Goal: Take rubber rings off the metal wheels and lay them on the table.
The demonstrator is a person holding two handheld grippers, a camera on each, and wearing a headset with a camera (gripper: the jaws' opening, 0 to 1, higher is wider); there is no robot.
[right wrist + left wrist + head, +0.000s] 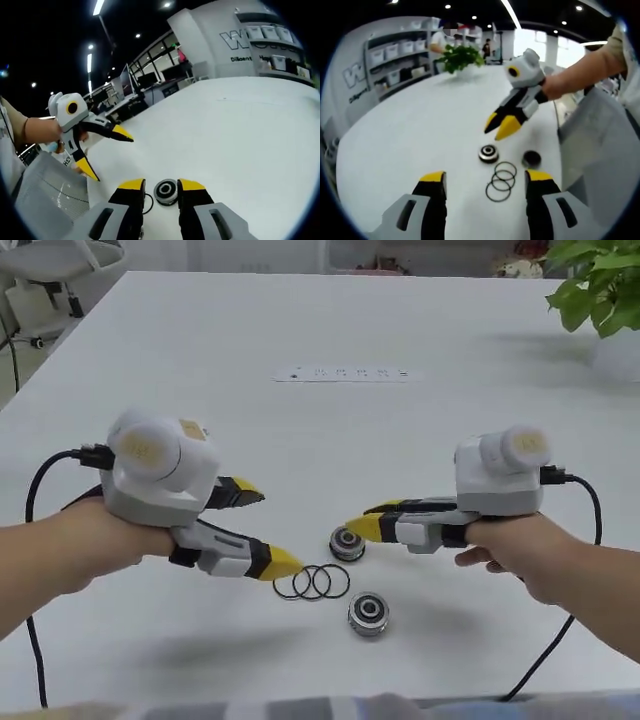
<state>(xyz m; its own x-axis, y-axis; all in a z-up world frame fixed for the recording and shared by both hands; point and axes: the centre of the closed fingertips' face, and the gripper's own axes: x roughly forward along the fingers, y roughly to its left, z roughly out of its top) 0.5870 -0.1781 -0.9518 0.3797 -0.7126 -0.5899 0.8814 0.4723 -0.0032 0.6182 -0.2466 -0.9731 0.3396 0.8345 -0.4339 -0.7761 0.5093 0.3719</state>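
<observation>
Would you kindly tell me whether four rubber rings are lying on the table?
No, just three rubber rings lie on the table, overlapping one another in a short row.

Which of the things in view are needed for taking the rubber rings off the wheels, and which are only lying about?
For the job:
- three rubber rings, on the table
- far metal wheel
- near metal wheel
- left hand-held gripper
- right hand-held gripper

Lying about:
- green plant
- printed strip
- chair
</observation>
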